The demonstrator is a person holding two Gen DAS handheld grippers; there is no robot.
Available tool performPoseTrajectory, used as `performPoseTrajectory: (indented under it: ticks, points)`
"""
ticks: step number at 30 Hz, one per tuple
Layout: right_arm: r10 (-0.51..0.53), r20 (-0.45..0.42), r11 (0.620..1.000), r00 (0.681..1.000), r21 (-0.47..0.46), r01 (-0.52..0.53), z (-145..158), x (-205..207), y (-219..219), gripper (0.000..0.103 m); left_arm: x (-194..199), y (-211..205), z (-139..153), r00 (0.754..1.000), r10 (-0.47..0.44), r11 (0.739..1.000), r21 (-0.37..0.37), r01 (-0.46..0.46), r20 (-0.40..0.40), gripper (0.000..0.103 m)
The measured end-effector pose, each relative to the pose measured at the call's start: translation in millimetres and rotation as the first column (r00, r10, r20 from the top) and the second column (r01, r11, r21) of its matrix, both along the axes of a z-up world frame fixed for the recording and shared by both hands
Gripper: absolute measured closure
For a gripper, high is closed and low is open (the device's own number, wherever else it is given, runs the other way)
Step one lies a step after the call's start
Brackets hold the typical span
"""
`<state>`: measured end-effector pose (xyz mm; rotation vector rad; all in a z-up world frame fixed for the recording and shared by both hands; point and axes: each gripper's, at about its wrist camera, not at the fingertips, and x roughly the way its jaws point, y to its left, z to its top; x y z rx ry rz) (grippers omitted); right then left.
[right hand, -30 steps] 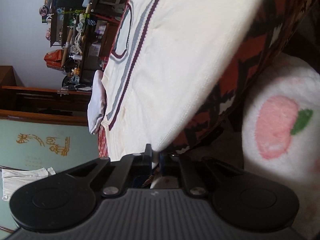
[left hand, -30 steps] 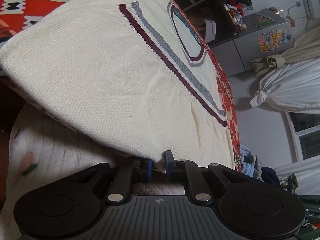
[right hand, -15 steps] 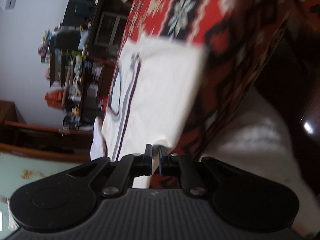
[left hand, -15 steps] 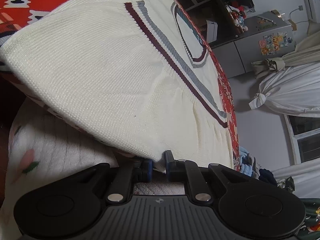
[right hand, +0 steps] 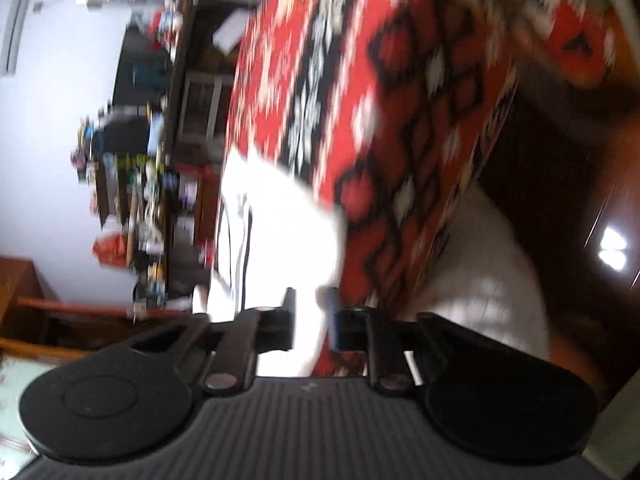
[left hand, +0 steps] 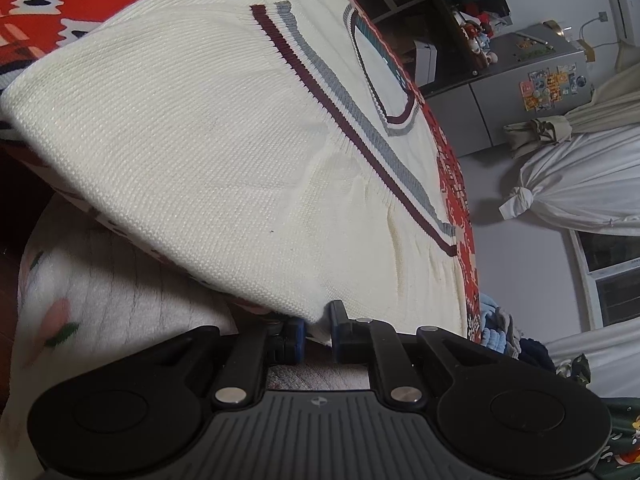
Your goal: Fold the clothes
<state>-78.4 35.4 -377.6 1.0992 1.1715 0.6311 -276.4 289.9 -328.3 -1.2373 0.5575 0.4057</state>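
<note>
Sweater [left hand: 224, 152]: cream knit, spread on the red patterned desk [right hand: 360, 92], near hem at the desk edge. Left gripper [left hand: 316, 332]: fingers nearly shut, pinching a hem corner. Right gripper [right hand: 308, 320]: fingers just opened, cloth loose between them. Step judged: a fold laid down; right regrasp needed.

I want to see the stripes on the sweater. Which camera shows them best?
The left wrist camera: the cream sweater fills the picture, sharp, and its maroon and grey stripes run plainly across it. The right wrist camera shows only a blurred white patch of it, with faint stripes.
</note>
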Motion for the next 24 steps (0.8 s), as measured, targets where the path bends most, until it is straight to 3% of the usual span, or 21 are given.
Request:
performPoseTrajectory:
  ticks: [3,7,9,10,11,24]
  points:
    - [0.068,-0.022,0.998,0.997,0.007,-0.068,-6.5,-6.6,26.8,0.063,0.0,0.2,0.2,1.0,-0.001,1.0,0.0,0.001,-0.002,0.091]
    - [0.129,-0.013,0.991,0.992,-0.015,-0.13,-10.2,-17.3,65.1,0.065,-0.5,1.0,0.3,1.0,0.0,1.0,-0.002,0.0,-0.003,0.09]
    - [0.13,0.016,0.991,0.991,-0.017,-0.13,-9.8,-20.8,70.4,0.08,-0.7,1.1,0.3,1.0,-0.001,1.0,-0.002,0.001,-0.003,0.09]
    - [0.133,0.031,0.991,0.991,-0.031,-0.132,-8.9,-22.4,72.2,0.093,-0.8,1.1,0.2,1.0,-0.001,1.0,-0.002,0.001,-0.003,0.09]
    - [0.135,0.043,0.99,0.99,-0.038,-0.133,-7.8,-23.9,72.3,0.094,-1.0,1.0,0.1,1.0,-0.001,1.0,-0.003,0.001,-0.002,0.09]
    - [-0.042,0.084,0.998,0.996,-0.039,0.046,-0.4,-1.7,0.1,0.091,-1.2,1.1,-1.5,1.0,-0.001,1.0,-0.011,0.001,0.0,0.09]
